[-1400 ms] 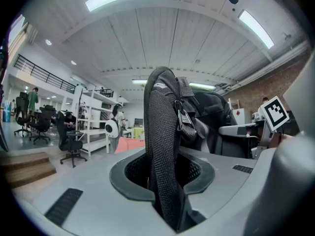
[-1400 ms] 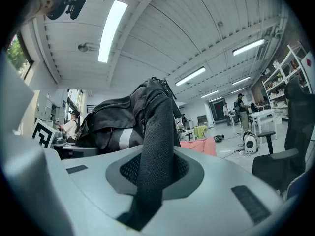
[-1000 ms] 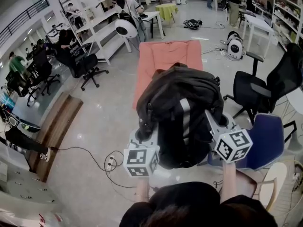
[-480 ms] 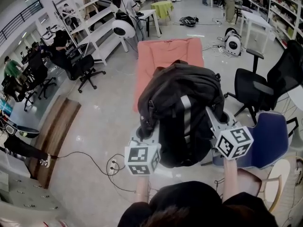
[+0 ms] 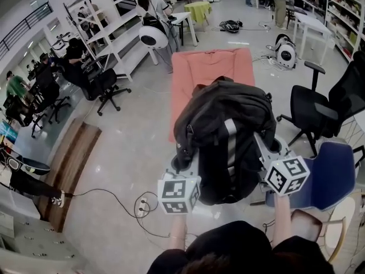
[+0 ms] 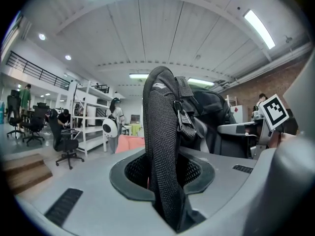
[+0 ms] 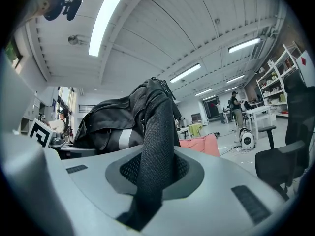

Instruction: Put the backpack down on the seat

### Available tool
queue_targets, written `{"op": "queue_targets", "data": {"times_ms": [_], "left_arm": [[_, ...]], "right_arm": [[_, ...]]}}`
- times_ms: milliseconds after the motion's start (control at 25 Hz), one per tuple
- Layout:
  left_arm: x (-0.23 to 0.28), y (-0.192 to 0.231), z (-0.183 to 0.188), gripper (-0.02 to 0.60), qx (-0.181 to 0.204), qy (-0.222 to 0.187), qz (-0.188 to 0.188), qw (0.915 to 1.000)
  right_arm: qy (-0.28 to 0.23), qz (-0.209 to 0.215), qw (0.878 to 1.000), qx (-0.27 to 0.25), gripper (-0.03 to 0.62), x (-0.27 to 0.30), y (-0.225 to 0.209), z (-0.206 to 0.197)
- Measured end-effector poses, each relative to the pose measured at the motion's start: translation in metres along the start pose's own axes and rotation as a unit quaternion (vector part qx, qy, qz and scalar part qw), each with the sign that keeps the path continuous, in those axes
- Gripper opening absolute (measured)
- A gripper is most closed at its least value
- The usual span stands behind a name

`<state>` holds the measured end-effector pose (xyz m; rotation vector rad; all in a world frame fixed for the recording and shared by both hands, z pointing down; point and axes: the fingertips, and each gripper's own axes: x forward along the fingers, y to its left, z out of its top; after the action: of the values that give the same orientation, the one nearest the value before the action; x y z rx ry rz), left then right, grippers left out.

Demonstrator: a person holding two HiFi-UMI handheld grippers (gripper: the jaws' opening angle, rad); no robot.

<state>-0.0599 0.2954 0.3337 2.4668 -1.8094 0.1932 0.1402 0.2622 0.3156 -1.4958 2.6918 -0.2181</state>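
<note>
backpack in carry, not yet set down

item: black backpack with a pale stripe down its panel, held off the floor between both grippers, at mid-scene. its far end hangs over the near end of a salmon seat; a blue chair stands near right, just beside the right gripper.

grip, left: left gripper pinching a black mesh shoulder strap, which rises upright between the jaws; a buckle hangs on the strap above them.

grip, right: right gripper pinching the other mesh strap, jaws pressed onto it, the bag's body seen to the left past the strap.

pose: both forearms reach forward from the near edge, roughly level, one on each side of the bag, grippers pointing far and tilted up, marker cubes nearest the person.

step in hand: transport. the bag is carried towards a seat and rests on nothing. which seat is meant cannot be told for sure; the salmon one lies straight ahead and seems the likelier.

next move calls for: carrying the bag farther out until it is fully over the seat, lowering both sides evenly until its base bears, then loosening both straps.
</note>
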Motion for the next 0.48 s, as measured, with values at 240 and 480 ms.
{"op": "queue_targets", "data": {"times_ms": [240, 480], "left_arm": [[0.037, 0.025, -0.010, 0.114, -0.015, 0.017, 0.001, 0.9997], [0.094, 0.052, -0.010, 0.114, -0.019, 0.029, 0.006, 0.9994]], "right_arm": [[0.016, 0.000, 1.000, 0.006, 0.061, 0.046, -0.013, -0.011], [0.028, 0.003, 0.999, 0.017, 0.061, 0.103, -0.040, -0.015]]}}
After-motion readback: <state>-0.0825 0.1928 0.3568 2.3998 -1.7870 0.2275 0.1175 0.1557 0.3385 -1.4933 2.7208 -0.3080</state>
